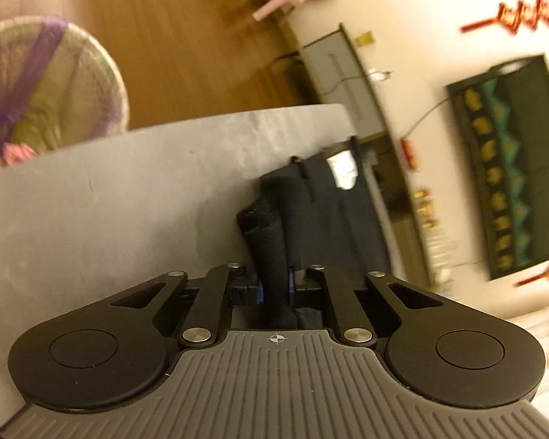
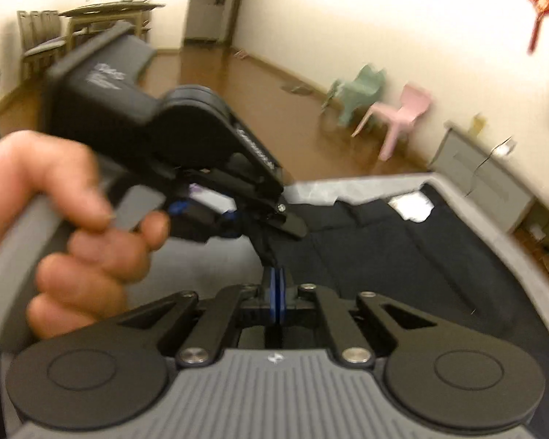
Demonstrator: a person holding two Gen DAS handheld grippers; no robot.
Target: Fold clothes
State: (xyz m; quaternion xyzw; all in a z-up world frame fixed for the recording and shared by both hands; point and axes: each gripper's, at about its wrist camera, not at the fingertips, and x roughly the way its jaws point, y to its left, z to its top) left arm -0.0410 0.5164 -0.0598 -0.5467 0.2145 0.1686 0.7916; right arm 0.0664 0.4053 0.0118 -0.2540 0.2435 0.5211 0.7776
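**Both tongs closed on the dark garment at the table**

The grey table (image 1: 135, 190) fills the left and centre of the left wrist view. The dark garment (image 2: 384, 252) lies spread across it, running from the centre to the right of the right wrist view, with a white label (image 2: 411, 206) near its far edge.

The left gripper (image 1: 274, 289) sits at lower centre of its frame. Its jaws are closed on a ribbed fold of the garment, which rises from between the blue pads.

The right gripper (image 2: 276, 292) sits at lower centre of its frame, pads nearly together, pinching a thin edge of the fabric.

A hand (image 2: 73, 226) at the left holds the left gripper.
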